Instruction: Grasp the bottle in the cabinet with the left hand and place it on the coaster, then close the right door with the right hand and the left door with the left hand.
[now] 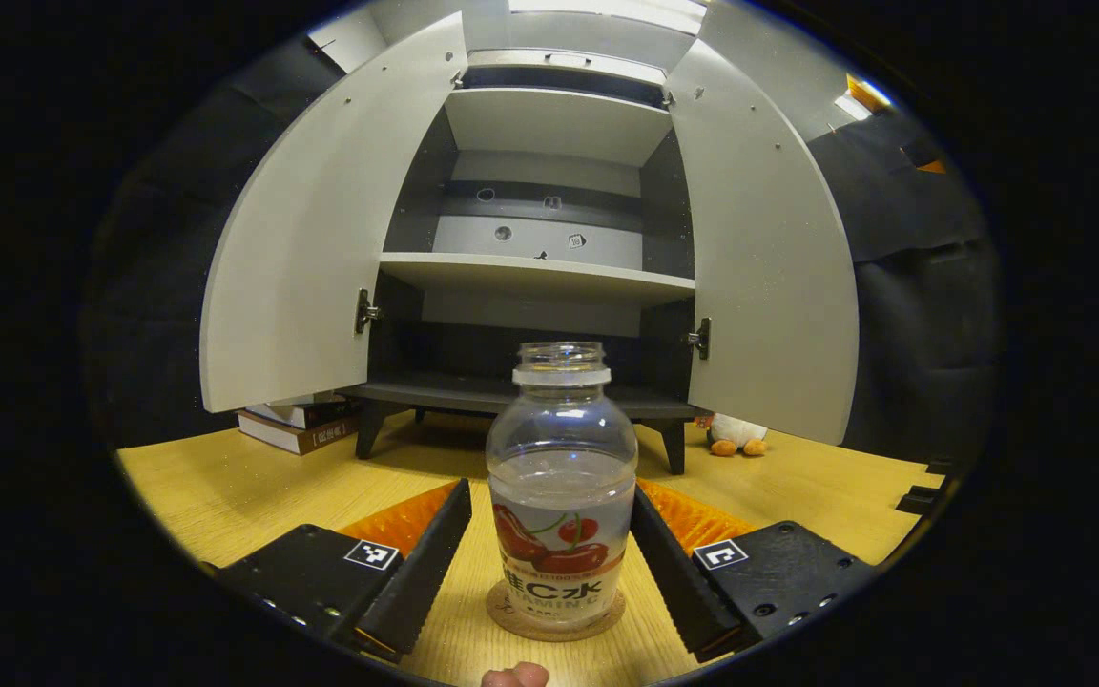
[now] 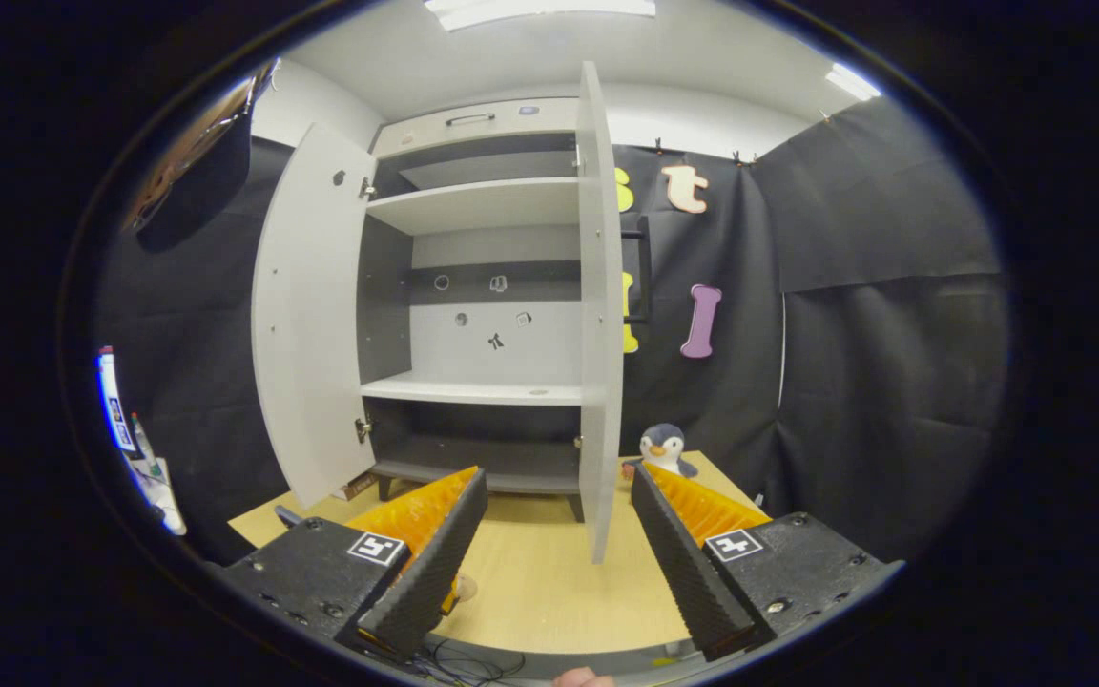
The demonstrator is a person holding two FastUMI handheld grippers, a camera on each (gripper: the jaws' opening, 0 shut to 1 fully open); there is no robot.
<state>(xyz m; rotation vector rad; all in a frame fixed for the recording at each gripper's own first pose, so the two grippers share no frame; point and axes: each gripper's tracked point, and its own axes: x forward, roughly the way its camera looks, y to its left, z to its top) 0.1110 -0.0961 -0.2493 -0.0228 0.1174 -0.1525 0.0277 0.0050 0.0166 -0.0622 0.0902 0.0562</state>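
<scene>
In the left gripper view, a small stack of books point(image 1: 297, 426) lies on the pale wooden tabletop point(image 1: 225, 487) at the far left, under the grey cabinet's open left door point(image 1: 321, 229). The left gripper point(image 1: 549, 563) hangs with its fingers spread wide, one on each side of the clear plastic bottle with a cherry label point(image 1: 561, 487), neither touching it. The bottle stands upright and uncapped on the round cork coaster point(image 1: 511, 611), partly filled with clear liquid. Behind it the cabinet's shelves point(image 1: 535, 272) look bare, and the right door point(image 1: 769, 258) stands open. A plush penguin point(image 1: 736, 434) sits beyond, possibly against the cabinet's foot.

In the right gripper view, the right gripper point(image 2: 554, 563) is likewise spread open and empty, with the right door's edge point(image 2: 600, 315) straight ahead between its fingers.
</scene>
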